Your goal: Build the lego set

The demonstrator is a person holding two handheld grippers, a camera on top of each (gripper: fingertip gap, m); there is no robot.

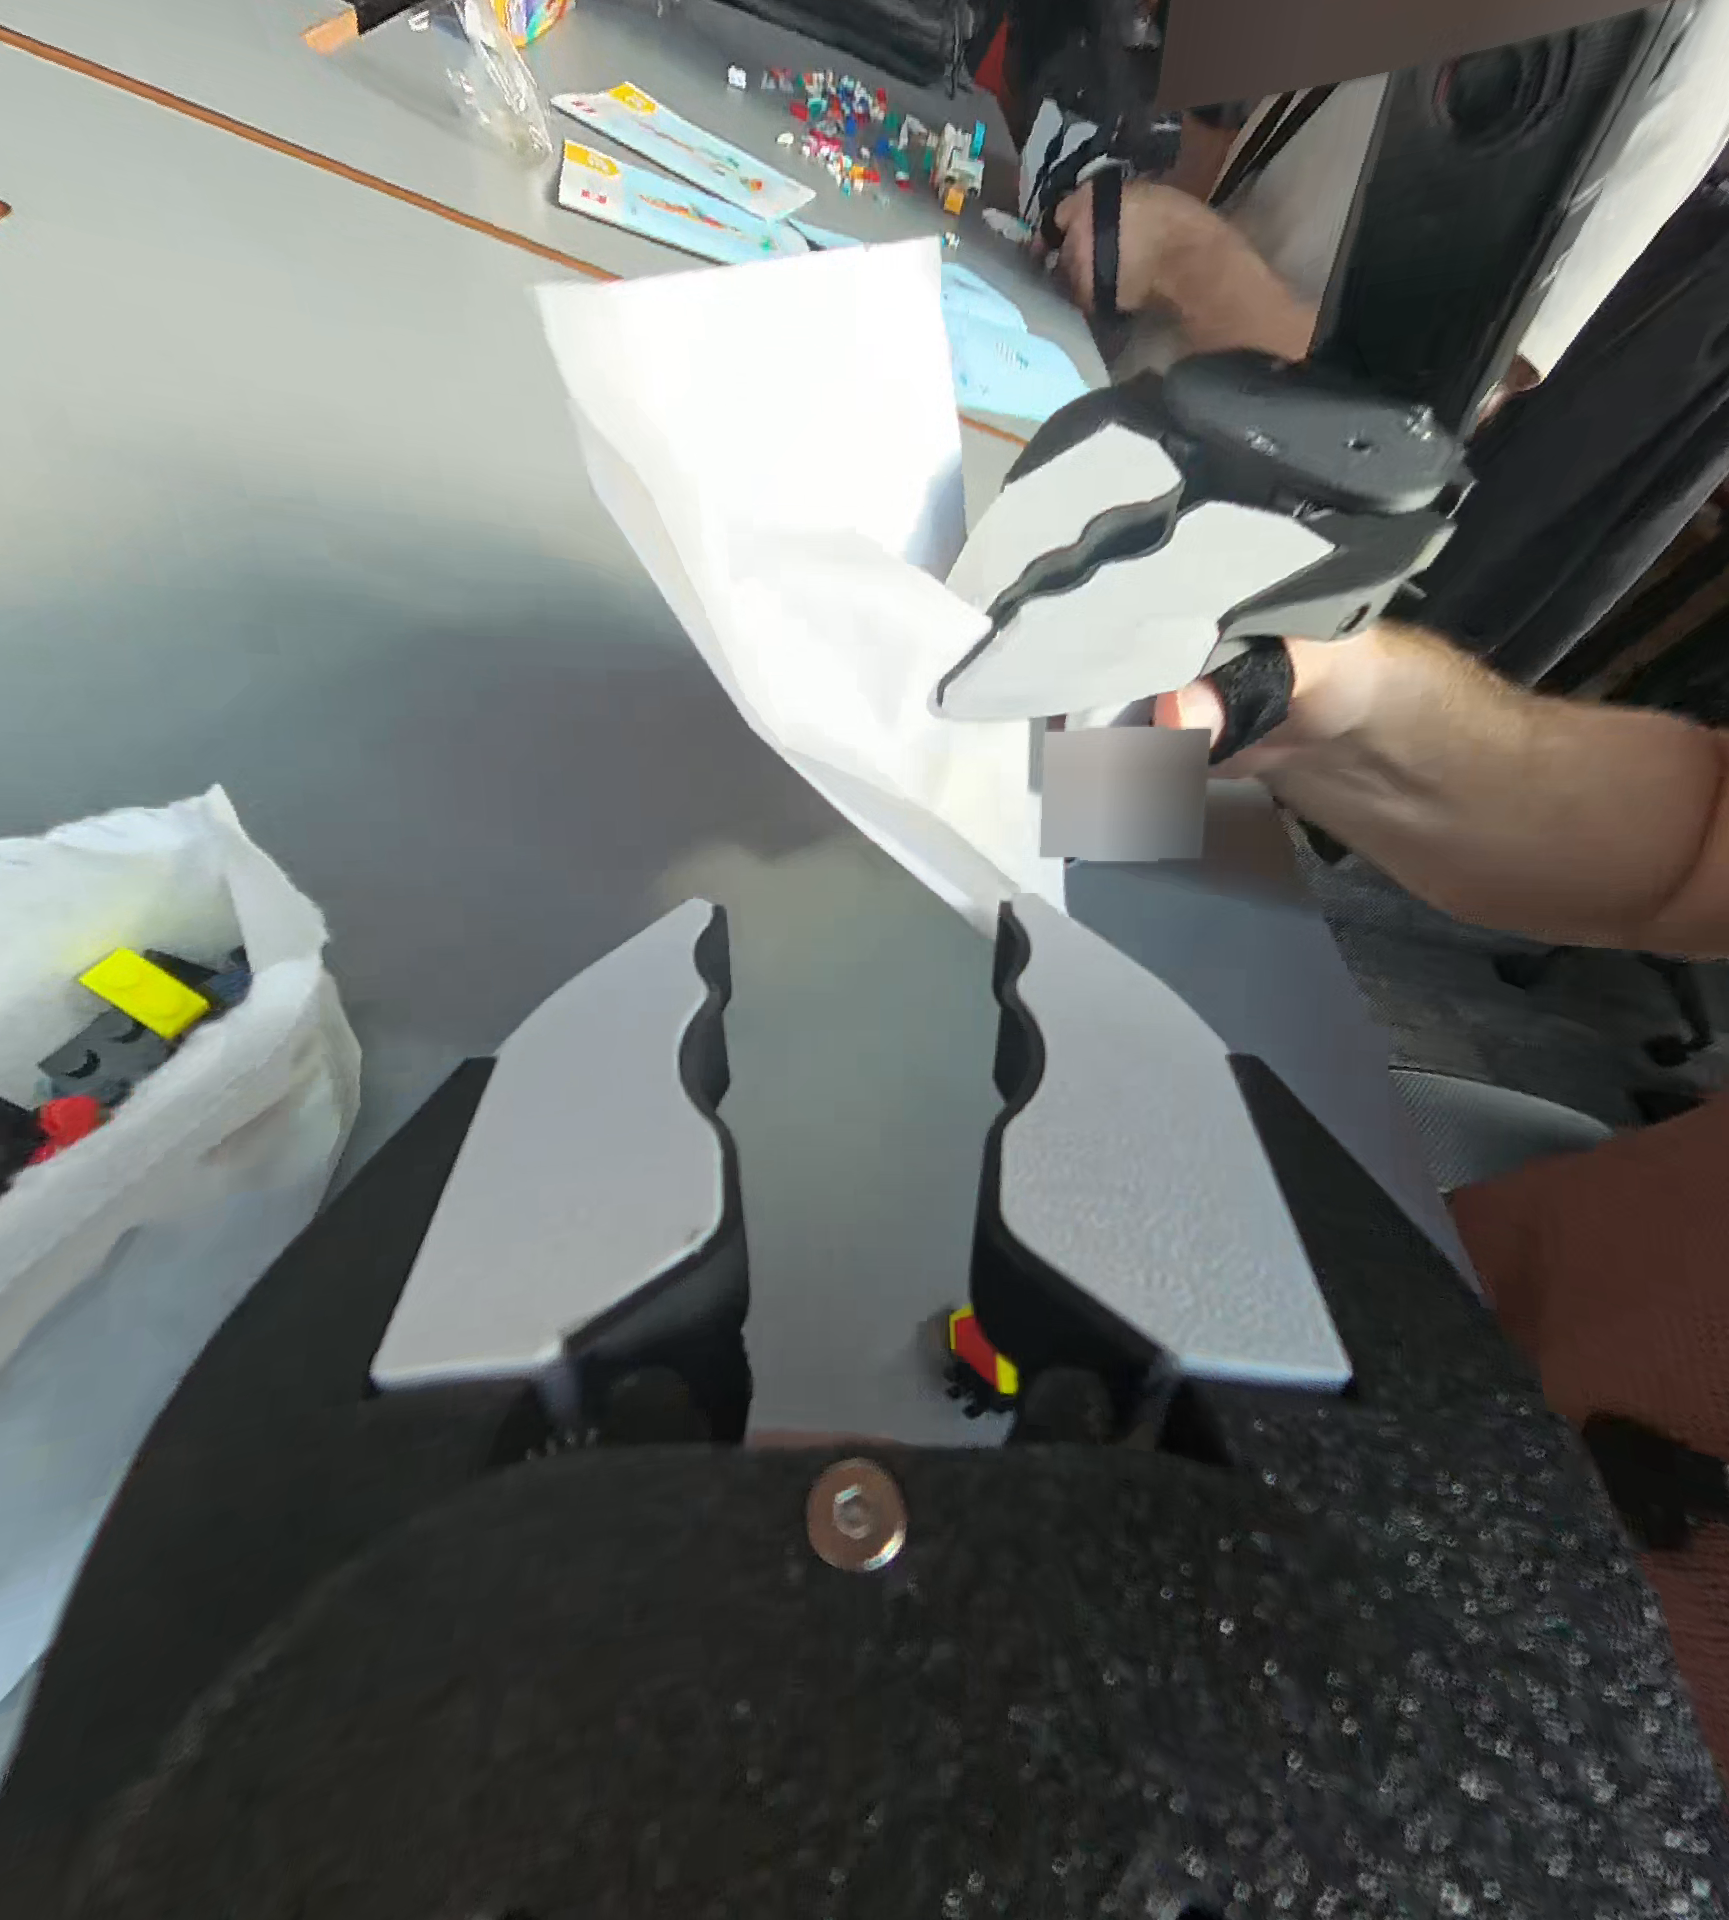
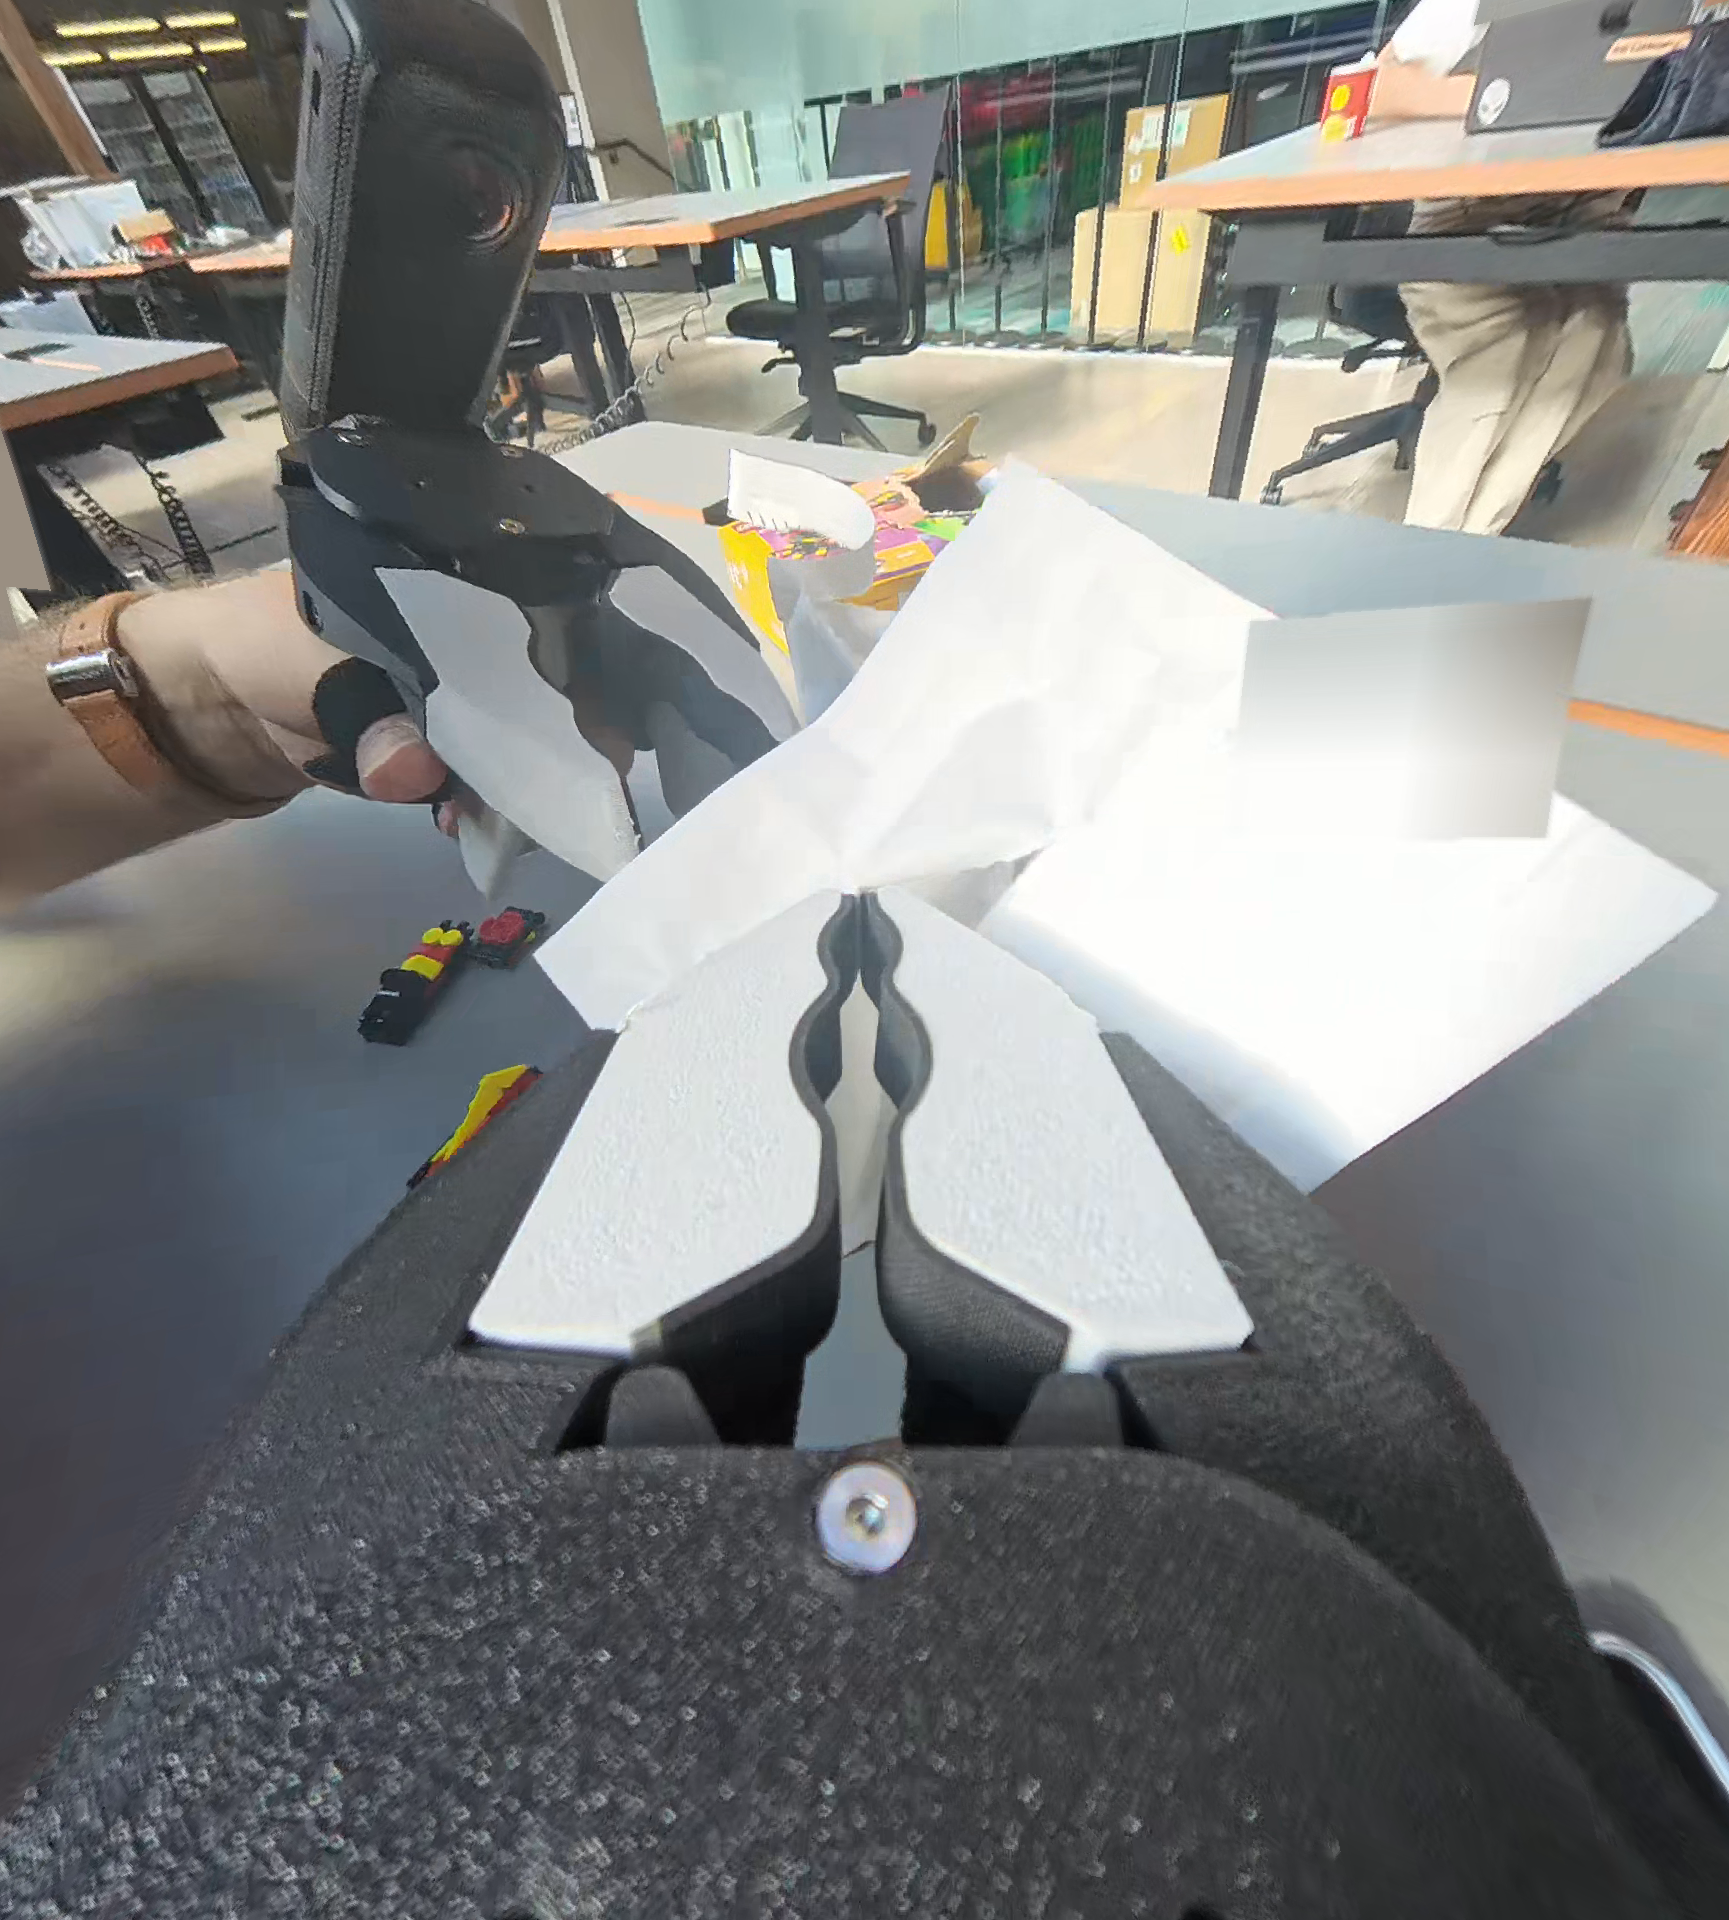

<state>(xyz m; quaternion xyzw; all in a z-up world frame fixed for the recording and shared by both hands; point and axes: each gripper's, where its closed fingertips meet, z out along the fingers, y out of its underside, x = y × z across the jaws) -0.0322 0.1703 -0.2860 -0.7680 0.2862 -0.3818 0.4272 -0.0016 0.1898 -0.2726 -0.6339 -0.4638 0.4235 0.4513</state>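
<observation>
My right gripper (image 2: 857, 906) is shut on the torn edge of a white paper bag (image 2: 995, 707) and holds it up off the grey table (image 2: 164, 1091). In the left wrist view this gripper (image 1: 953, 696) pinches the same bag (image 1: 766, 468). My left gripper (image 1: 862, 920) is open and empty, just below the bag's lower edge; it also shows in the right wrist view (image 2: 647, 821), to the left of the bag. A small black, red and yellow lego build (image 2: 418, 982) lies on the table, with a yellow and red piece (image 2: 486, 1117) near it.
A second white paper bag (image 1: 247, 1091) holding yellow, black and red bricks stands at the left. Instruction booklets (image 1: 673, 177) and loose coloured bricks (image 1: 839, 114) lie at the far end by another person's hand (image 1: 1151, 260). A coloured box (image 2: 881, 551) stands behind the bag. The grippers' ends are close to 5 cm from one another.
</observation>
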